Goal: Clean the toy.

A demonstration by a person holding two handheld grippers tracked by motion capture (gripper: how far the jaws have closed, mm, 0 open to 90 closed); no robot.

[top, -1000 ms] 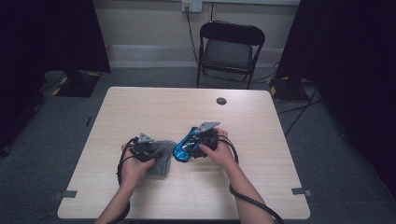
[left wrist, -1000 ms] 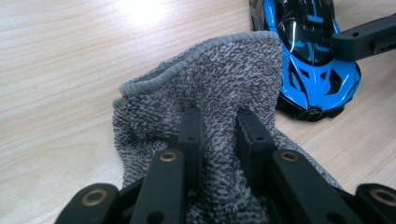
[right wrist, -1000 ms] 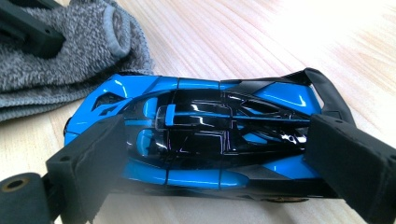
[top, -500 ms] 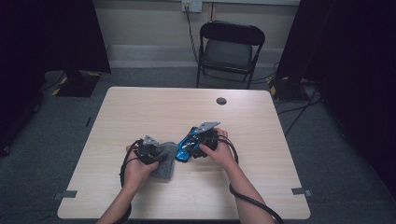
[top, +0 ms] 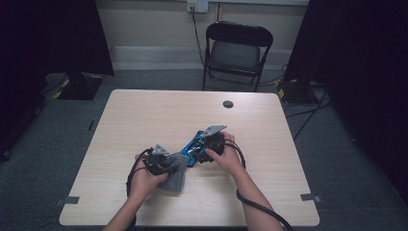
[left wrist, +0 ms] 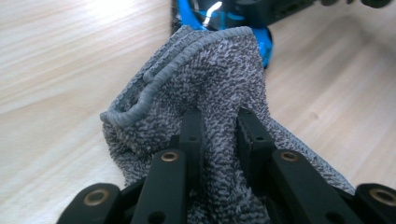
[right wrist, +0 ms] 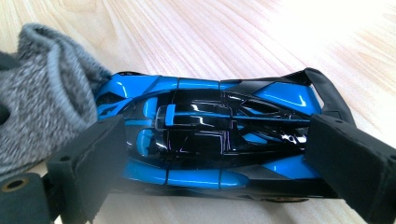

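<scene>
Left gripper [left wrist: 219, 135] pinches the grey cloth [left wrist: 205, 84] against the front of the blue toy car [right wrist: 210, 140], which the right gripper [right wrist: 219, 158] clamps lengthwise on the table [top: 144, 115]. Wiping seems underway; next, rub the cloth along the body.

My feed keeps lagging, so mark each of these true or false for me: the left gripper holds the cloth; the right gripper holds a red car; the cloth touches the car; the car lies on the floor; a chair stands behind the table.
1. The left gripper is shut on the grey cloth. True.
2. The right gripper holds a red car. False: the car is blue and black, and the jaws close on its two ends.
3. The cloth touches the car. True: it lies against one end.
4. The car lies on the floor. False: it is on the table.
5. A chair stands behind the table. True.
</scene>
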